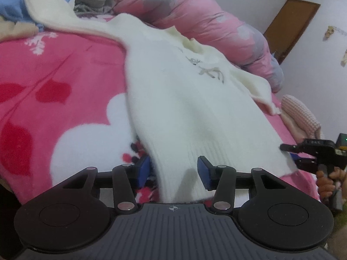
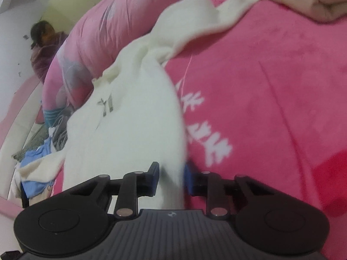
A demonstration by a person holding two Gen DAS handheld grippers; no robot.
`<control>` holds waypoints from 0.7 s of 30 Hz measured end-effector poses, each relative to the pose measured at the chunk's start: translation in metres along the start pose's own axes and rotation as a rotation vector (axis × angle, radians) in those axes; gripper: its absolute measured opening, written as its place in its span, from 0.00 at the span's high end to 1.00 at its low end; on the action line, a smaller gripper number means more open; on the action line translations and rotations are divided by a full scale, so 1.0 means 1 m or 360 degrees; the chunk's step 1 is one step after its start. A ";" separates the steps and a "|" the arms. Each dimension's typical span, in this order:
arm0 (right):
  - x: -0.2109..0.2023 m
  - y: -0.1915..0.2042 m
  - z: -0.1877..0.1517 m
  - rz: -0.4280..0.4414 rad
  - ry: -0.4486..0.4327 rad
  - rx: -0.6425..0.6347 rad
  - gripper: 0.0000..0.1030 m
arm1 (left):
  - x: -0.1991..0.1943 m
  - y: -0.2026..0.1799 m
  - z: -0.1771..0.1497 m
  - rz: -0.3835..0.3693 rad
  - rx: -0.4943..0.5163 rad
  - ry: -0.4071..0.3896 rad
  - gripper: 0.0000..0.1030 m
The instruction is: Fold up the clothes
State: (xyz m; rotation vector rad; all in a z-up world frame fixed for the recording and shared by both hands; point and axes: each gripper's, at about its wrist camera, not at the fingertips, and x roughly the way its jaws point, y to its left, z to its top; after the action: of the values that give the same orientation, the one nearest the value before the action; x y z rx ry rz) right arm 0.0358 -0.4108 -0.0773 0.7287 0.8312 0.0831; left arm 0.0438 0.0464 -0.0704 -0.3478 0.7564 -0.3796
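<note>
Nearest the lens, left claw (image 1: 173, 171) and right claw (image 2: 171, 178) each half-closed astride a hem corner of the white sweater (image 1: 195, 99), flat on the pink bed (image 1: 65, 75); grip uncertain, next clamping and lifting hem toward collar.

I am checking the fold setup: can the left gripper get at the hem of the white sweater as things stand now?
Probably yes: the white sweater hem already lies between the left gripper pads, which stand apart, with nothing covering it.
</note>
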 end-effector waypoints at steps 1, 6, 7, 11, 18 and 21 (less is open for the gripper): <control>0.001 0.004 -0.006 0.0021 0.0027 -0.0046 0.75 | 0.000 -0.003 -0.001 0.0031 0.0017 -0.0009 0.72; -0.006 0.020 -0.028 0.0002 0.0008 -0.0167 0.92 | -0.008 -0.005 0.003 0.0113 -0.0001 -0.0101 0.95; -0.012 0.022 -0.027 0.0025 -0.0019 -0.0140 0.92 | -0.014 -0.006 0.007 0.0120 0.0008 -0.0139 0.95; -0.058 0.036 -0.026 0.0160 -0.0130 -0.0139 0.93 | -0.060 -0.007 0.030 0.0095 0.0049 -0.0288 0.96; -0.093 0.046 -0.081 0.0302 -0.0081 -0.0114 0.93 | -0.108 0.018 0.021 0.0178 0.0012 -0.0182 0.96; -0.082 0.029 -0.098 0.0228 -0.0023 -0.0022 0.93 | -0.097 0.025 0.005 0.0198 -0.0033 -0.0057 0.96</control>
State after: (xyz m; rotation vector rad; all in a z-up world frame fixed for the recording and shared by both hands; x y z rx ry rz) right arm -0.0828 -0.3620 -0.0506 0.7746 0.7632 0.2117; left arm -0.0118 0.1129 -0.0205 -0.3243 0.7436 -0.2481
